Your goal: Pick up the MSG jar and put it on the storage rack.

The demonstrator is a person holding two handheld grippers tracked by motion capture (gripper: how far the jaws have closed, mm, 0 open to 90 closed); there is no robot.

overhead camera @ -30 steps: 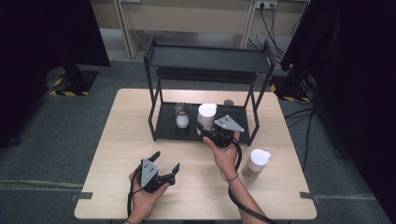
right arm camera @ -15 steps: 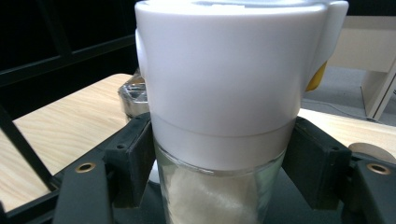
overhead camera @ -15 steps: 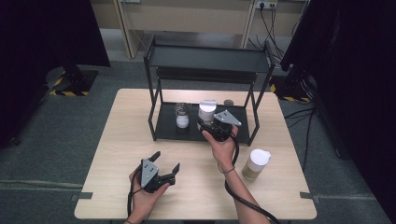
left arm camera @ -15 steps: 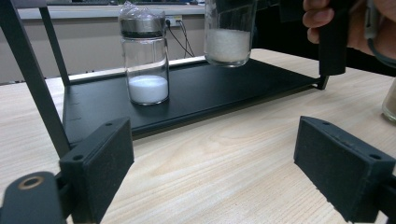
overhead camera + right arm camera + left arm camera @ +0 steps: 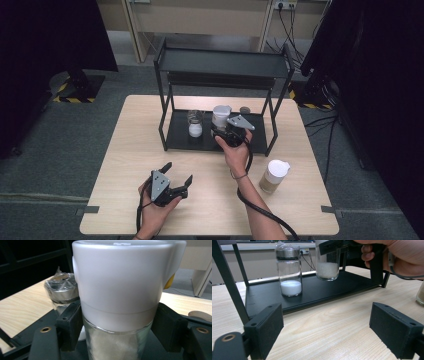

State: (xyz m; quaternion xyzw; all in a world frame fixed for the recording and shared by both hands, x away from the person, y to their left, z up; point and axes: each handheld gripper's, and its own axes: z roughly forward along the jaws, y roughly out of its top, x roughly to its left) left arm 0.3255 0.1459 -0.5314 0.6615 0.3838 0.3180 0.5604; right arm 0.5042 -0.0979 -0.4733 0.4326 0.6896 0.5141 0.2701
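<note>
My right gripper (image 5: pixel 223 134) is shut on a glass jar with a white lid (image 5: pixel 220 116) that holds white grains. Its black pads (image 5: pixel 71 325) press the glass from both sides just under the lid. The jar (image 5: pixel 327 265) hangs upright at the lower shelf (image 5: pixel 200 140) of a black metal rack; I cannot tell whether its base touches. Left of it on that shelf stands a small glass jar with a foil-wrapped lid (image 5: pixel 195 123) and some white powder. My left gripper (image 5: pixel 176 177) rests near the table's front edge, open, with nothing between its pads (image 5: pixel 265 327).
The rack's upper shelf (image 5: pixel 225 62) and posts (image 5: pixel 161 107) close in the space around the jars. A small brown round thing (image 5: pixel 245 110) sits at the back of the lower shelf. A white-lidded jar of beige contents (image 5: pixel 274 176) stands on the table (image 5: pixel 130 145) at right.
My right gripper has carried the white-lidded jar away from the person and deeper under the rack, a little lower. The left gripper has kept still.
</note>
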